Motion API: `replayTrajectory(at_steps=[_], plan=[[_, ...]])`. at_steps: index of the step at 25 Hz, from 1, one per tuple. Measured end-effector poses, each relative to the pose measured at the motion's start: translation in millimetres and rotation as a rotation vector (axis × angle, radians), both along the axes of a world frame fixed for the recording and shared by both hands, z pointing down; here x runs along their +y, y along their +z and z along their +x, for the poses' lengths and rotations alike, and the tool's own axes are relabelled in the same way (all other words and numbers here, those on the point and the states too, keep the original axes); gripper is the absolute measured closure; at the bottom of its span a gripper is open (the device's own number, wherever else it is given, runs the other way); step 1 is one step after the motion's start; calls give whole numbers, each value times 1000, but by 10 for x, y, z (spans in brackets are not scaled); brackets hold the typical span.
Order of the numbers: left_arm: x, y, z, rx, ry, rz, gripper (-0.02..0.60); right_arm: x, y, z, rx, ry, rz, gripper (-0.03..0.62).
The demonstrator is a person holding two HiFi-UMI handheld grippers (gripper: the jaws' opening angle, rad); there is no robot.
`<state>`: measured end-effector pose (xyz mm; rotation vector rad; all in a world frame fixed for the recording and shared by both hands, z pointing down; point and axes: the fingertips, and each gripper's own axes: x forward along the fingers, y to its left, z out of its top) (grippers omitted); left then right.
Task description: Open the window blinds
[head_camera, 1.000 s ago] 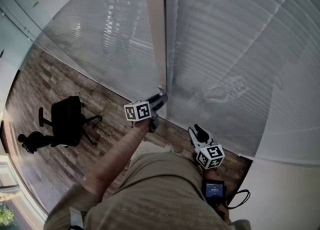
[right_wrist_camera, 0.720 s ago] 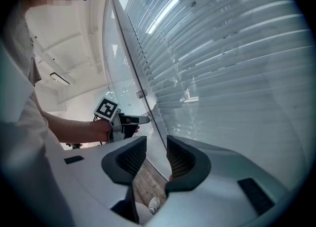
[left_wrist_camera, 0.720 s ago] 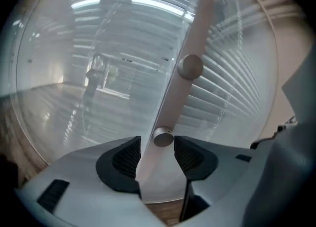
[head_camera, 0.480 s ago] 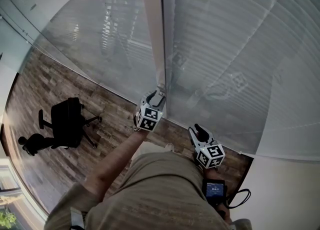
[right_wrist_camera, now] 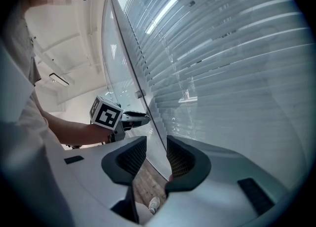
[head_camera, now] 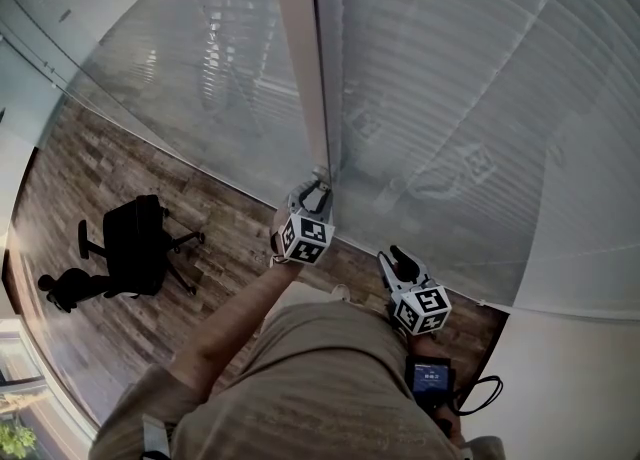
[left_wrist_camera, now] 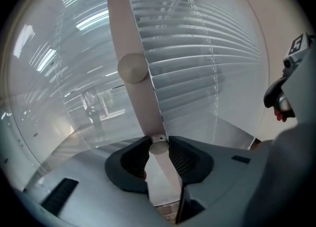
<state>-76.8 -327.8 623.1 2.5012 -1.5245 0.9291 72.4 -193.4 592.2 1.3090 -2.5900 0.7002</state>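
Closed white slat blinds [head_camera: 450,98] hang behind the glass wall, split by a pale upright post [head_camera: 295,48]. A small round knob [left_wrist_camera: 159,147] sits low on that post, and a larger round knob [left_wrist_camera: 132,68] sits higher up. My left gripper [left_wrist_camera: 159,148] has just been closing and its two pads now press on the small knob from either side. In the head view the left gripper [head_camera: 318,191] meets the post's foot. My right gripper [right_wrist_camera: 157,158] stands open with nothing between its jaws, low and to the right by the glass; the head view shows it [head_camera: 397,258] too.
A black office chair [head_camera: 135,238] stands on the wood-pattern floor [head_camera: 80,178] at the left. A small device with a cable [head_camera: 428,380] hangs at the person's waist. A white wall [head_camera: 570,388] closes the right side. The glass runs close in front of both grippers.
The left gripper has rolled about its own axis, so its marker cube now shows another face, and its jaws have come together on the small knob. The right gripper has stayed put.
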Motion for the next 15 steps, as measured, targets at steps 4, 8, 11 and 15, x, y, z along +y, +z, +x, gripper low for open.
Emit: replayTrajectory(at_steps=[4, 8, 11, 15], plan=[[-22, -3, -3, 122, -29, -59, 445, -29, 13, 20, -3, -2, -1, 461], [-44, -51, 0, 232, -58, -116, 446, -46, 8, 24, -5, -9, -2, 461], [-64, -41, -1, 274, -69, -137, 446, -60, 29, 28, -7, -14, -3, 461], [-75, -56, -23, 350, -89, -170, 446, -64, 33, 16, -10, -17, -5, 461]])
